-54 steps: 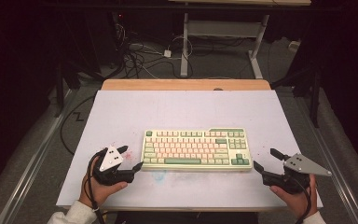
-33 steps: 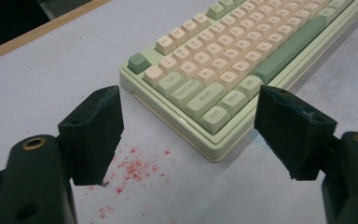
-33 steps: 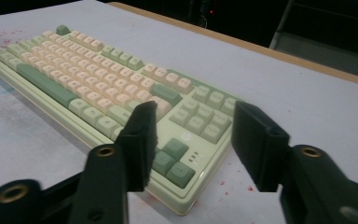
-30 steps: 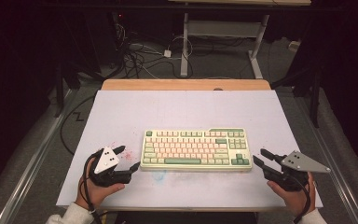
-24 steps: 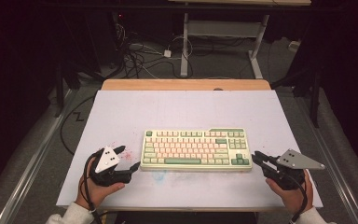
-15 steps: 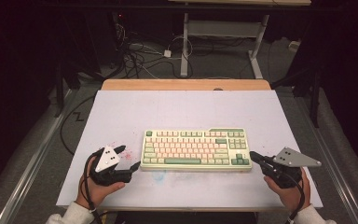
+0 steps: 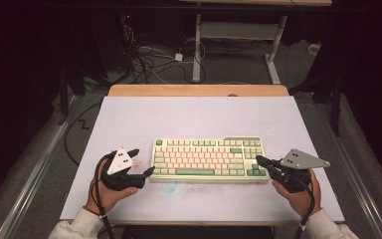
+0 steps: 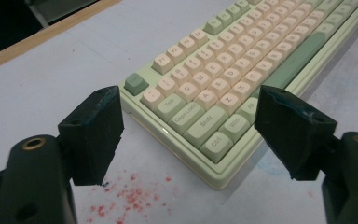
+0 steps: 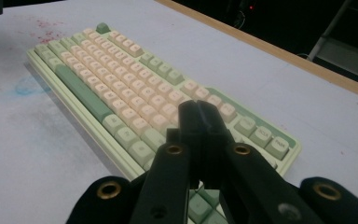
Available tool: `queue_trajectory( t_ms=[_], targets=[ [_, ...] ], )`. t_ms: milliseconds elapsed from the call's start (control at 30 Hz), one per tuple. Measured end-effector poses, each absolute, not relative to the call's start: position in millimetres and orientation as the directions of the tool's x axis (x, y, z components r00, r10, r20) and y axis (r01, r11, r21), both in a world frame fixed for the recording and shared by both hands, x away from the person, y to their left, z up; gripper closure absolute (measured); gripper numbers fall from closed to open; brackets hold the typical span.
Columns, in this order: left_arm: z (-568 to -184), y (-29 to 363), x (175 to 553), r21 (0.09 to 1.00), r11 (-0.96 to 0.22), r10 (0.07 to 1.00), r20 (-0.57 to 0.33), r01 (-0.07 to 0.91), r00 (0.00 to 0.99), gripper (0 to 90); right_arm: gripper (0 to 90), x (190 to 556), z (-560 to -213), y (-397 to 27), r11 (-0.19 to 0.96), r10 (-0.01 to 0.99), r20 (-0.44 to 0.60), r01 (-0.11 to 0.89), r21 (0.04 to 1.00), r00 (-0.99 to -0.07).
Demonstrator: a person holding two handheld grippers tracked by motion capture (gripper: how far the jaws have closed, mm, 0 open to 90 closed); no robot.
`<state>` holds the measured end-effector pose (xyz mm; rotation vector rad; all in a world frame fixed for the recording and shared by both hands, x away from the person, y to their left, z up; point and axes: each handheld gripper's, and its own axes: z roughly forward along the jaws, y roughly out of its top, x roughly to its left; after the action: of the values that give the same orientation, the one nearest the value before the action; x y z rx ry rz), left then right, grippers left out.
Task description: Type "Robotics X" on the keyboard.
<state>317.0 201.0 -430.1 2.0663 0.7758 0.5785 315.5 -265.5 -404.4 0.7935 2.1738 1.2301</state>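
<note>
A pale green keyboard (image 7: 209, 159) with cream and green keys lies flat near the table's front edge. My left gripper (image 7: 144, 160) is at the keyboard's left end and is open. In the left gripper view its jaws stand wide on either side of the keyboard's (image 8: 223, 74) front left corner, with the pads apart from it. My right gripper (image 7: 259, 160) is at the keyboard's right end. Its jaws are shut with nothing between them, and the tips (image 9: 199, 109) hover just over the right-hand keys of the keyboard (image 9: 121, 88).
A white mat (image 7: 194, 119) covers the table, and a wooden edge (image 7: 199, 90) shows at the far side. Red speckles (image 8: 126, 196) mark the mat by the left gripper, and a blue smudge (image 9: 28, 86) lies in front of the keyboard. Cables (image 7: 154, 59) and desk legs lie on the floor beyond.
My right gripper has moved left to the keyboard's right end and its jaws have gone from open to shut. The left gripper has stayed still.
</note>
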Motion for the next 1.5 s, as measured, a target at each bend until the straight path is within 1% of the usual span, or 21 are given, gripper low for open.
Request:
queue_trajectory(
  t_ms=[300,500,700,867,1200,1233,1300,1367,1433,1500],
  targets=[
    [-425.3,197.3,331.2,0.826,-0.463,0.692,0.110,0.322,0.713,22.7,90.0,330.2,-401.7,-242.9,0.436,0.670,-0.156,0.215,0.874,-0.726],
    [-416.3,194.1,339.4,0.841,-0.445,0.690,0.104,0.307,0.716,22.9,90.0,339.5,-401.3,-226.4,0.446,0.647,-0.153,0.207,0.871,-0.747],
    [-413.7,189.5,343.3,0.842,-0.450,0.684,0.110,0.298,0.721,23.0,90.0,342.8,-400.7,-217.6,0.449,0.635,-0.149,0.205,0.870,-0.758],
    [-409.3,186.2,345.8,0.850,-0.436,0.682,0.098,0.295,0.725,23.4,90.0,344.5,-399.0,-209.5,0.451,0.626,-0.150,0.199,0.870,-0.765],
    [-409.6,174.9,347.0,0.844,-0.455,0.663,0.106,0.286,0.741,23.6,90.0,344.9,-396.4,-199.1,0.456,0.615,-0.152,0.191,0.869,-0.774],
    [-410.0,173.8,347.4,0.843,-0.455,0.660,0.104,0.287,0.744,23.9,90.0,345.2,-396.9,-197.7,0.460,0.612,-0.151,0.193,0.867,-0.777],
    [-411.1,171.0,348.4,0.839,-0.463,0.650,0.102,0.286,0.753,28.3,90.0,345.9,-398.4,-194.7,0.466,0.606,-0.154,0.192,0.864,-0.780],
    [-412.2,167.4,349.5,0.836,-0.469,0.644,0.104,0.284,0.758,29.3,90.0,346.4,-399.7,-192.3,0.472,0.602,-0.153,0.195,0.860,-0.784],
    [-412.8,164.6,350.5,0.836,-0.471,0.635,0.100,0.282,0.766,33.4,90.0,346.5,-400.4,-190.6,0.475,0.599,-0.153,0.196,0.858,-0.786],
    [-413.5,161.8,351.6,0.833,-0.475,0.633,0.101,0.282,0.767,33.7,90.0,346.3,-401.2,-190.1,0.477,0.598,-0.152,0.197,0.856,-0.787]
  ],
)
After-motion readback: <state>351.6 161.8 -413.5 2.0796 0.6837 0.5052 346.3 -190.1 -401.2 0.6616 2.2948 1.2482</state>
